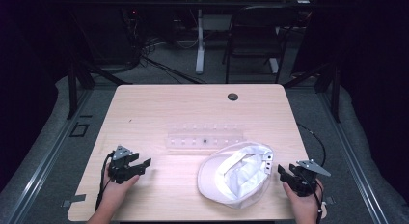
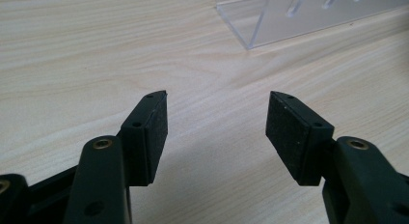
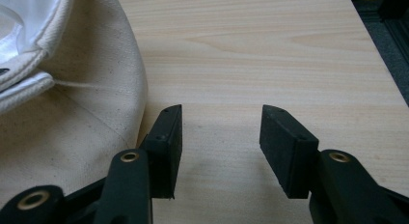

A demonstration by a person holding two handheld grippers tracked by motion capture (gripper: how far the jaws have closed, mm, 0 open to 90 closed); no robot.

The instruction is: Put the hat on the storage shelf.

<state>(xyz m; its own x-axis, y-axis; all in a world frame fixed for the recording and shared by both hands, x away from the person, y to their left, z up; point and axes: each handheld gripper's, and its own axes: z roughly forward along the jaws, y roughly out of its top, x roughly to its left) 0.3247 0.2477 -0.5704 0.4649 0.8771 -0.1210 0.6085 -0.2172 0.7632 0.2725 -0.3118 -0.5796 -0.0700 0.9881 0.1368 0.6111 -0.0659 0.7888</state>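
Note:
A white cap [image 1: 237,173] lies upside down on the wooden table [image 1: 159,108], near the front right; its cream cloth [image 3: 62,122] fills the left of the right gripper view. A clear plastic rack [image 1: 205,137] sits at the table's middle, and its corner [image 2: 270,19] shows in the left gripper view. My left gripper [image 1: 143,164] rests at the front left, open, with bare table between its pads [image 2: 154,132]. My right gripper [image 1: 281,171] stands open just right of the cap, nothing between its pads [image 3: 284,147].
A round cable hole [image 1: 233,96] is set in the table's far side. Beyond the table stand a dark chair [image 1: 255,35] and a white table leg [image 1: 199,40]. The table's right edge [image 3: 381,74] runs close to my right gripper.

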